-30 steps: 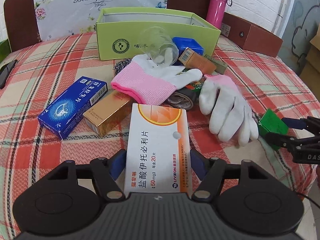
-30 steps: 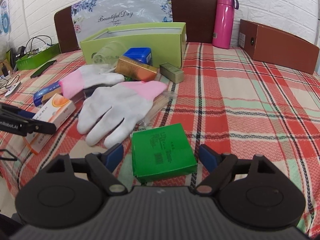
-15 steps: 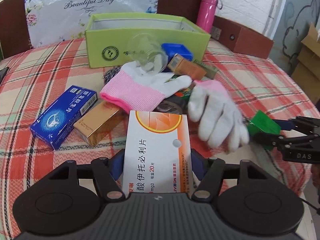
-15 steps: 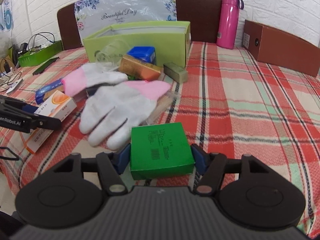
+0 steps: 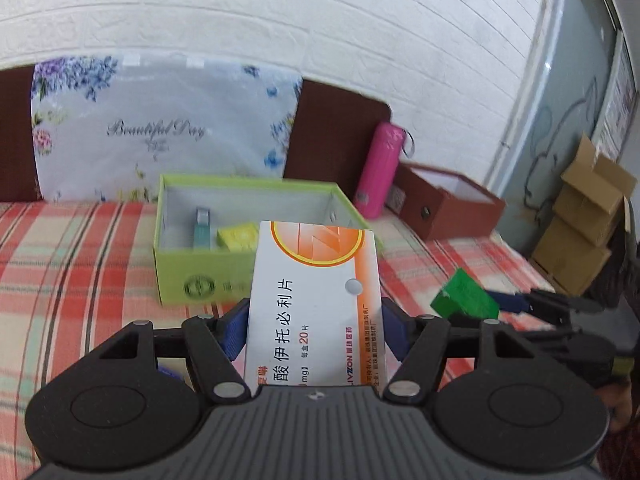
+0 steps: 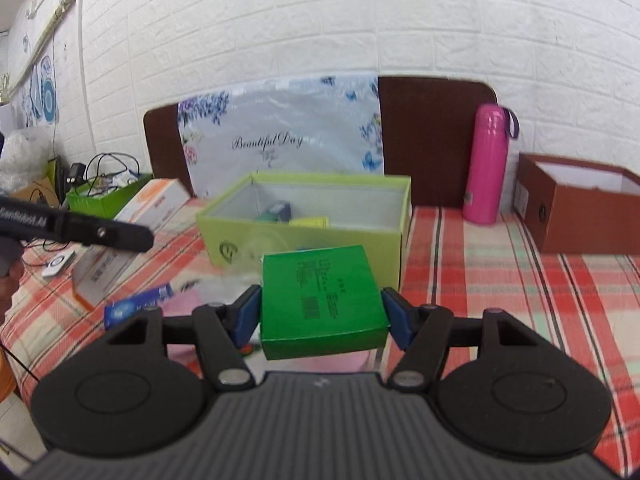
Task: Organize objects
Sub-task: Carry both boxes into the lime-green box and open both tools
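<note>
A red-plaid cloth table (image 6: 500, 280) carries an open lime-green cardboard box (image 6: 304, 240) at twelve o'clock of both grippers, likely the drop-off, with small packets already inside. The left gripper (image 5: 314, 332) is clamped on a white-and-orange cardboard medicine box (image 5: 316, 300), lifted clear so it can pass over the rim. The right gripper (image 6: 322, 318) is clamped on a small green carton (image 6: 320, 300), likewise raised, at three o'clock in the left view.

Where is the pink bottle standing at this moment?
In the right wrist view, the pink bottle stands upright at the far right, between the light green box and the brown box.
</note>
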`<state>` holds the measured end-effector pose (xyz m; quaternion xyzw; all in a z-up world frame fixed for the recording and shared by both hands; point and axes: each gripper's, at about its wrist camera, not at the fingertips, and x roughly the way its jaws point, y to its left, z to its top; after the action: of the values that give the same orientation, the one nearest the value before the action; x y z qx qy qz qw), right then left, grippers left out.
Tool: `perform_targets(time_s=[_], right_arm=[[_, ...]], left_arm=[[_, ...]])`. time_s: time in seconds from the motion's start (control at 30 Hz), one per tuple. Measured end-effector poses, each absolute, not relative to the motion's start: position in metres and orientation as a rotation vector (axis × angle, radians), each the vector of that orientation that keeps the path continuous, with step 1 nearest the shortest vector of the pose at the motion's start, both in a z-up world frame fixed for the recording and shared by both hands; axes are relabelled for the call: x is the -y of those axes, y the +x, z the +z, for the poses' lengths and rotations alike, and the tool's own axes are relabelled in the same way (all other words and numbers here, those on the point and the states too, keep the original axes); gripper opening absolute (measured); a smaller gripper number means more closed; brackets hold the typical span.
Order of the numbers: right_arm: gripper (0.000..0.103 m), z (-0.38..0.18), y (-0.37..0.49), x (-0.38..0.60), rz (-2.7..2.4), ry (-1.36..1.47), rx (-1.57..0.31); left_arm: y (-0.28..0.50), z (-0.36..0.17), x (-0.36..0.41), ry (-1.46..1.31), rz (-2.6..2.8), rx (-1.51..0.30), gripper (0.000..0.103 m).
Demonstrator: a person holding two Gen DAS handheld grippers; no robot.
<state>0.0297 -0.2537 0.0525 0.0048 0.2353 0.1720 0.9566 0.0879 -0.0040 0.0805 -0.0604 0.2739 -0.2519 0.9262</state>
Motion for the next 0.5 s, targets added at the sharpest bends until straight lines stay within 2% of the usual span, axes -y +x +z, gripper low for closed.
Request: perform_targets(time_s=[0.27, 0.5], right_arm=[[0.064, 0.07, 0.11, 0.238, 0.317, 0.014, -0.424], [0.064, 0.057, 0.188, 0.219, 0.279, -0.039, -0.448]], left_arm=[[0.174, 0.094, 0.026, -0.197, -0.443, -0.534, 0.069], [0.248, 0.071, 0.036, -0.237, -0.376, -0.594, 0.069]])
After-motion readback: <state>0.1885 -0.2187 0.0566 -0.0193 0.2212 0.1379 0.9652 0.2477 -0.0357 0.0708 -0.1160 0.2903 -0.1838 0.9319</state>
